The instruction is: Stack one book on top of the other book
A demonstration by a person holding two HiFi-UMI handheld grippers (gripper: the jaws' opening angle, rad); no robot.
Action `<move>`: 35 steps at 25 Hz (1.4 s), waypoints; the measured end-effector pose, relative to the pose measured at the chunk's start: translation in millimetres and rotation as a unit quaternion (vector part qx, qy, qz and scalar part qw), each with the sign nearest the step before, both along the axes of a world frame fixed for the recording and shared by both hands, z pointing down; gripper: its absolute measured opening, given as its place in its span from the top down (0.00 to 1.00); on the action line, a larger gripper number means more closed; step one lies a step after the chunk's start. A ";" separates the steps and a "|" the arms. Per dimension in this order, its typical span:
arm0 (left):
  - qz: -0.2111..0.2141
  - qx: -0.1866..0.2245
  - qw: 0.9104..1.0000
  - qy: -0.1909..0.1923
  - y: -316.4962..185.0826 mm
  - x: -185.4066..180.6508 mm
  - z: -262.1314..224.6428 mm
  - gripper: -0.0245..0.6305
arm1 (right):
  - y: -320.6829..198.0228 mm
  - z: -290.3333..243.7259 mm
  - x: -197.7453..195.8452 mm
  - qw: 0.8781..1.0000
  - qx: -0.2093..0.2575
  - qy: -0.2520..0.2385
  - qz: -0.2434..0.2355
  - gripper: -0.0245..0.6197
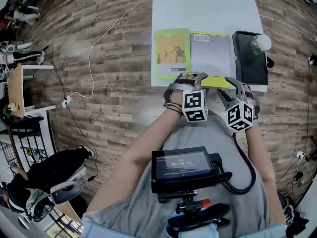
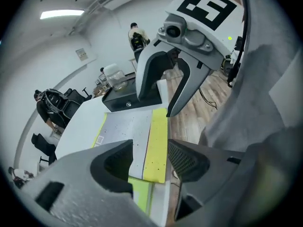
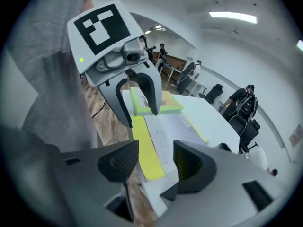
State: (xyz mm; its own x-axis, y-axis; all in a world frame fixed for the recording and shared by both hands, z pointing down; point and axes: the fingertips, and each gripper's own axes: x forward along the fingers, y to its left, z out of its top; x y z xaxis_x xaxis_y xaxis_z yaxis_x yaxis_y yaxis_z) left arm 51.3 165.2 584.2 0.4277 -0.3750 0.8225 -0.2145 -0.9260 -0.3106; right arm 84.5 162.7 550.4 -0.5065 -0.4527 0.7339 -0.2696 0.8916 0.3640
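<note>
Two books lie side by side on the white table (image 1: 198, 9): a yellow-green one with a picture cover (image 1: 172, 52) on the left, and a grey one (image 1: 212, 56) with a yellow spine (image 1: 218, 82) along the near edge. My left gripper (image 1: 193, 78) is at the spine's left end and my right gripper (image 1: 229, 86) at its right end. In the left gripper view the jaws (image 2: 150, 152) stand open with the yellow spine (image 2: 158, 141) showing between them, pads clear of it. The right gripper (image 3: 156, 155) is also open over the spine (image 3: 144, 150). Each gripper sees the other across the book.
A black box (image 1: 250, 57) with a white bulb (image 1: 261, 42) on it stands just right of the grey book. The table's near edge runs under both grippers, with wooden floor (image 1: 109, 43) and a cable beyond it. Seated people are far off in the room.
</note>
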 end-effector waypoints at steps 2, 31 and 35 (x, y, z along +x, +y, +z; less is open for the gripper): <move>0.005 0.002 1.000 -0.020 -1.3 -2.1 5.9 0.63 | 0.9 6.5 1.1 0.999 0.012 0.031 -0.017 0.64; 0.010 -0.065 0.993 -0.095 -1.8 -13.6 65.7 0.56 | 2.6 79.1 -20.9 0.977 -0.021 0.186 -0.105 0.58; 0.005 -0.058 0.993 -0.105 -7.0 -16.2 69.1 0.56 | 0.8 87.9 -20.4 0.970 -0.018 0.211 -0.119 0.58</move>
State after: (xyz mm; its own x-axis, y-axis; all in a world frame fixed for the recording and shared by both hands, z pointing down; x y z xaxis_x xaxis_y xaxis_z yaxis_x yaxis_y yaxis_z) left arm 35.1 158.3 653.2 0.2457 -0.2688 0.9313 -0.1463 -0.9601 -0.2384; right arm 64.1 163.5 638.2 -0.2443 -0.3289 0.9122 0.1126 0.9248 0.3635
